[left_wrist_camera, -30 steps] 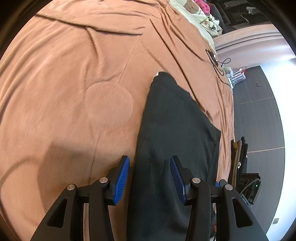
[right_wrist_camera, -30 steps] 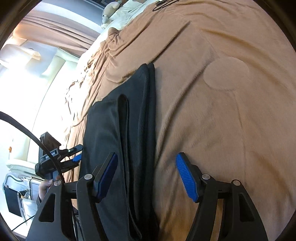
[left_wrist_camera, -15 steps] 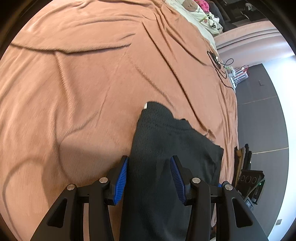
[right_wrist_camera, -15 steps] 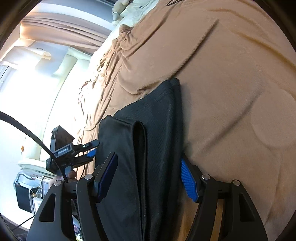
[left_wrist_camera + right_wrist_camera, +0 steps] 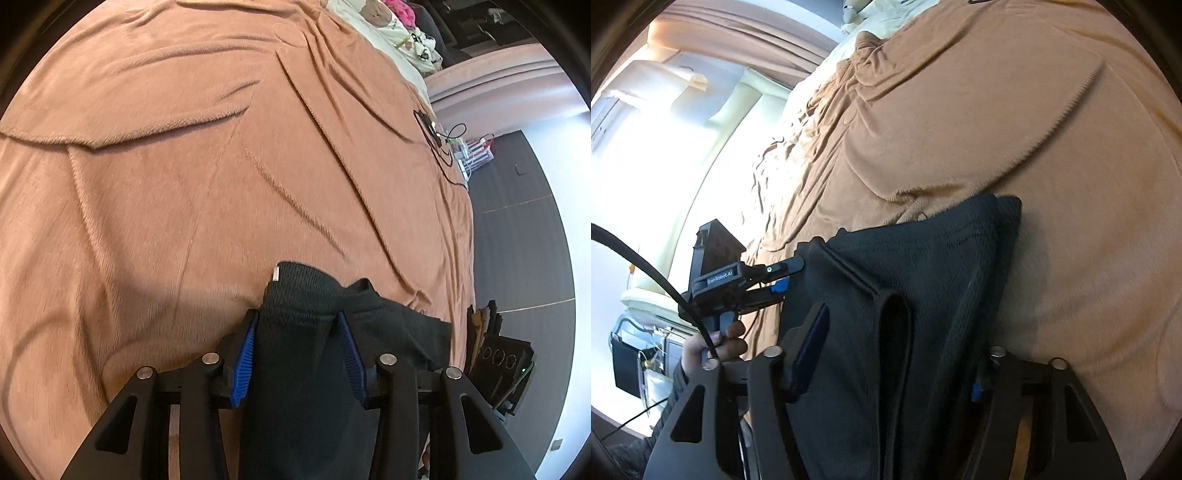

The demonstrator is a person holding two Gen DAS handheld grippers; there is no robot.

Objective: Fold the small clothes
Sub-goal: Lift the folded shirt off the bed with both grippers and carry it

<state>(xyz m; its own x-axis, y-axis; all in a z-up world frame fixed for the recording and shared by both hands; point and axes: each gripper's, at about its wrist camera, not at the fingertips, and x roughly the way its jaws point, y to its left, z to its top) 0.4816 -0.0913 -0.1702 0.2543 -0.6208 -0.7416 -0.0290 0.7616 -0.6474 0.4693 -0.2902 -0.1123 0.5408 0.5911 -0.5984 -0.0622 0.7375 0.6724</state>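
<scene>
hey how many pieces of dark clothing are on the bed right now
1: the dark garment lies folded on the brown blanket, between the fingers of both grippers. Its near end is out of view.

Wide bed under a wrinkled tan blanket (image 5: 207,192). Dark folded garment (image 5: 303,350) flat on it at six o'clock; black cable (image 5: 437,142) at two o'clock; cream bedding (image 5: 391,33) at one o'clock.
</scene>
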